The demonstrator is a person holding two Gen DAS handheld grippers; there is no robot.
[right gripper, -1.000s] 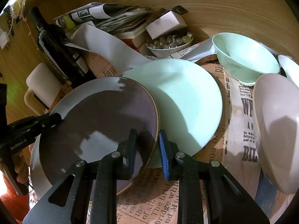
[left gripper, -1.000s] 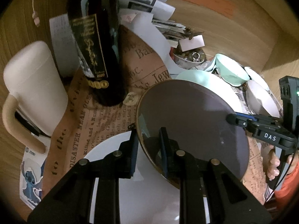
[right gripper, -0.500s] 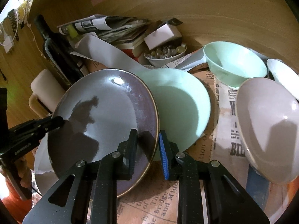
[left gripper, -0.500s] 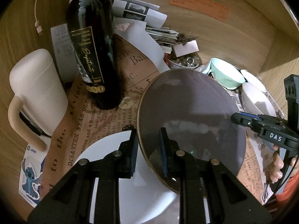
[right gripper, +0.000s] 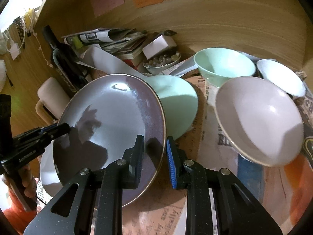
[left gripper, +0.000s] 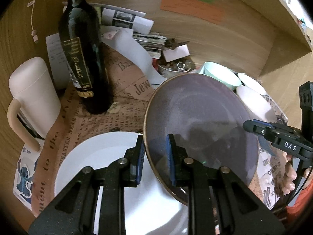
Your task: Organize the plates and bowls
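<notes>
A dark purple plate (left gripper: 199, 121) with a gold rim is held in the air by both grippers. My left gripper (left gripper: 155, 156) is shut on its left rim. My right gripper (right gripper: 154, 153) is shut on its right rim (right gripper: 117, 121). The right gripper also shows at the right of the left wrist view (left gripper: 254, 126). A white plate (left gripper: 109, 156) lies below the left gripper. A mint plate (right gripper: 178, 101) lies behind the purple one. A mint bowl (right gripper: 225, 64), a pale pink bowl (right gripper: 258, 117) and a white bowl (right gripper: 281, 76) stand at the right.
A dark wine bottle (left gripper: 84, 54) and a white mug (left gripper: 33, 94) stand at the left on newspaper (left gripper: 121, 117). Papers (right gripper: 109, 39) and a small dish of beads (right gripper: 162, 62) sit at the back against the wooden wall.
Both grippers have lifted the purple plate up off the mint plate and tilted it; the mint plate is now more exposed.
</notes>
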